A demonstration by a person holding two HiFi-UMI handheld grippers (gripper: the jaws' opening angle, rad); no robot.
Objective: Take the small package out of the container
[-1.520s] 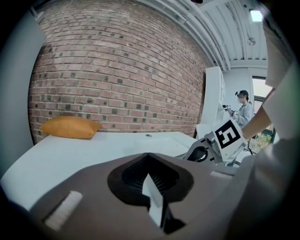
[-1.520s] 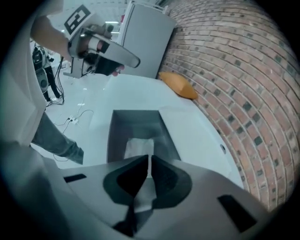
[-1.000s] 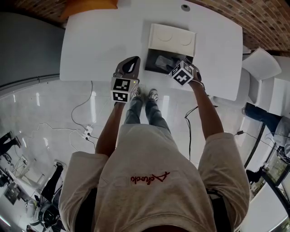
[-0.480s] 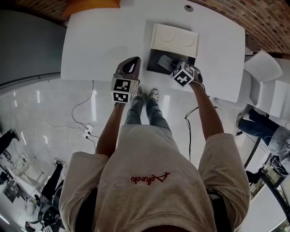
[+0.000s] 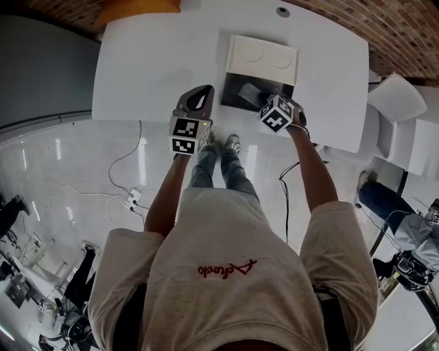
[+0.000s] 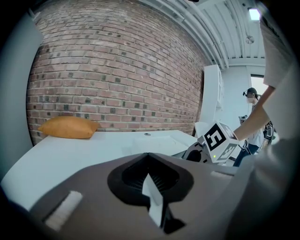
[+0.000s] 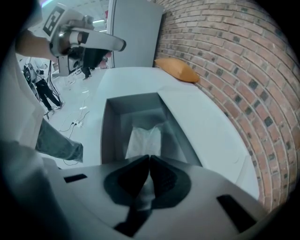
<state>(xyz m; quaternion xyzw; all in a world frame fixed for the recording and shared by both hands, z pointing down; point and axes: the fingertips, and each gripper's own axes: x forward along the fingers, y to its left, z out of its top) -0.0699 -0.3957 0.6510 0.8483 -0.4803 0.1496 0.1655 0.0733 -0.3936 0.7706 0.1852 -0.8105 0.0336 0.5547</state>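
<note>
A dark grey open container (image 5: 230,96) stands on the white table, its white lid (image 5: 263,58) lying behind it. Inside lies the small package (image 7: 144,138), a whitish plastic pouch (image 5: 248,92). My right gripper (image 7: 149,158) reaches into the container's near end. Its jaws are closing, and the pouch's near edge is pinched between them. In the head view the right gripper (image 5: 263,99) sits at the container's near right corner. My left gripper (image 5: 205,90) hovers over the table's front edge, left of the container. It is shut with nothing in it (image 6: 149,155).
An orange cushion (image 5: 137,5) lies at the table's far left corner. The white table (image 5: 151,62) spreads to the left of the container. A white chair (image 5: 398,96) stands to the right. Cables and a power strip (image 5: 134,197) lie on the floor.
Both grippers stay where they were, the right one at the container's near right corner. A person at the room's right edge has moved away.
</note>
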